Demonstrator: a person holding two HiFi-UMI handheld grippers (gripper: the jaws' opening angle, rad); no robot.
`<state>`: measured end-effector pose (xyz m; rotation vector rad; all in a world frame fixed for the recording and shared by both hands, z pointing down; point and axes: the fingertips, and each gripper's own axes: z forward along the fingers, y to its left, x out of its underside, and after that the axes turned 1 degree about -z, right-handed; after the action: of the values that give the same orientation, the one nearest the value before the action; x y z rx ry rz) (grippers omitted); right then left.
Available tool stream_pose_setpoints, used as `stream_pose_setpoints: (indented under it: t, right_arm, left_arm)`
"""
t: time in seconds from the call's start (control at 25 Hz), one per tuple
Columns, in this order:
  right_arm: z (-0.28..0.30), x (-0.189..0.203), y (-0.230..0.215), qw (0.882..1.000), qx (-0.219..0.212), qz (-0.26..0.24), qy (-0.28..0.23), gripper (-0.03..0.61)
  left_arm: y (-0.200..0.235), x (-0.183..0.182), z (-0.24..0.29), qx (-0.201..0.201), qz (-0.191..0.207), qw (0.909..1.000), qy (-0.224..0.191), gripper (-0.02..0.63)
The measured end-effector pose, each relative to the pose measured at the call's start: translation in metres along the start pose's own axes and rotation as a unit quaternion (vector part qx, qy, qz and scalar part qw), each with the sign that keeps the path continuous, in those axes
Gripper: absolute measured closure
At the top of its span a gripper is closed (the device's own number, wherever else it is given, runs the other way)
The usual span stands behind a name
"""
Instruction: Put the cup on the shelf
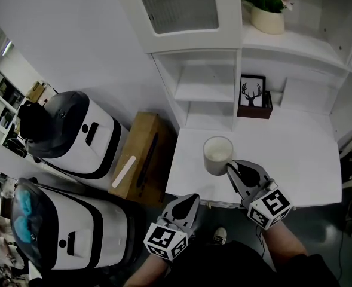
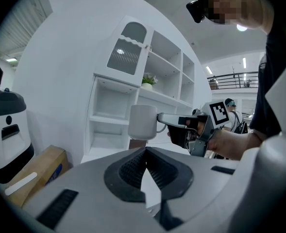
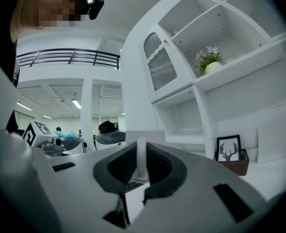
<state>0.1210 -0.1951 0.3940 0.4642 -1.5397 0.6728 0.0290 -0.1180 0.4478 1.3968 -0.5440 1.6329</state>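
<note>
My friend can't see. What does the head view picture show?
The right hand-held gripper holds a white cup by its handle over a white desk, facing white shelves. The left hand-held gripper is shut and empty by the desk's front edge. A deer picture stands at the desk's back.

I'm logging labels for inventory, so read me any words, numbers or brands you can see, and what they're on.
Nothing here can be read as text.
Cube on the right tongs: a square marker pattern, no letters.
Cube on the left tongs: the same.
Framed picture: a deer silhouette, no words.
Cardboard box: blue print, too blurred to read.
</note>
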Motion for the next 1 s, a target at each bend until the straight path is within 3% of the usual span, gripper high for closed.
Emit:
stream_pose_setpoints:
  t: [0.52, 1.0]
  right_arm:
    - [0.006, -0.008, -0.015, 1.0, 0.02, -0.002, -0.011, 0.551]
    - [0.04, -0.003, -0.04, 0.998, 0.053, 0.01, -0.014, 0.551]
  left_arm:
    - [-0.001, -0.011, 0.023, 0.032, 0.017, 0.9994, 0.001, 0.609]
    - [0.034, -0.023, 0.044, 0.053, 0.031, 0.9979, 0.02, 0.609]
